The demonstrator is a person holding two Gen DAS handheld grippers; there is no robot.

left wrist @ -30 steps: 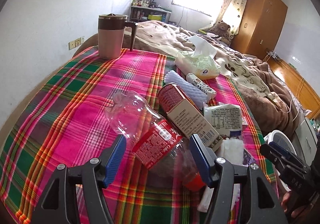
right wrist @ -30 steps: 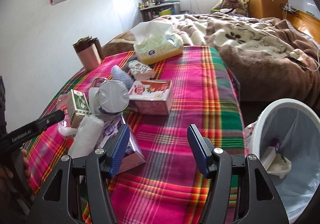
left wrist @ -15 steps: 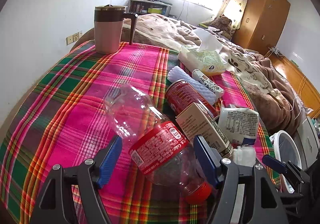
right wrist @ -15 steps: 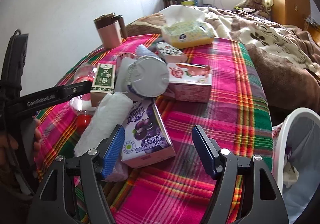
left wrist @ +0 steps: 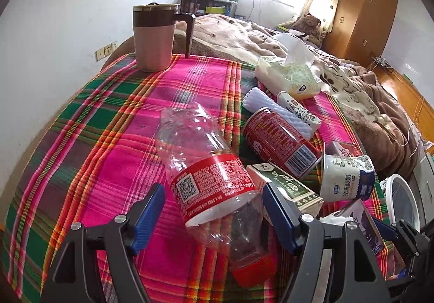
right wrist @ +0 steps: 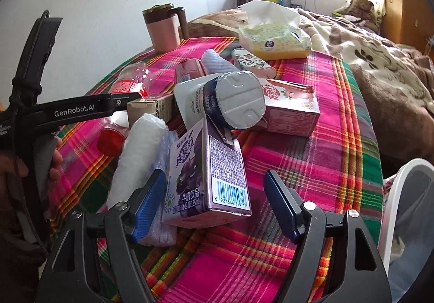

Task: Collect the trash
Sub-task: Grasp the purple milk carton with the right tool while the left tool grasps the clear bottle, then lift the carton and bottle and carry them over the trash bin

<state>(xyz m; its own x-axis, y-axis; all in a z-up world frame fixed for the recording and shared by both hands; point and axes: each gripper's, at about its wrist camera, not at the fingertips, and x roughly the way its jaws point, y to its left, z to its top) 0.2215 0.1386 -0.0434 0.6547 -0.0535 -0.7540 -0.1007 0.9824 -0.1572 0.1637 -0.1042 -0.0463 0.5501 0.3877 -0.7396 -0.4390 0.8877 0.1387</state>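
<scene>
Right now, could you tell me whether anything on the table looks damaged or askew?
Yes. The clear bottle lies on its side, crumpled, between the open left gripper fingers. The yogurt cup is tipped over atop the purple carton, which lies flat between the opening right gripper fingers. The mug stands upright.

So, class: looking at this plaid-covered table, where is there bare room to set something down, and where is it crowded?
Free: the plaid cloth between the mug and the clear bottle; also the strip between the pink carton and the white bin. Crowded: the middle, around the red can and purple carton.
</scene>
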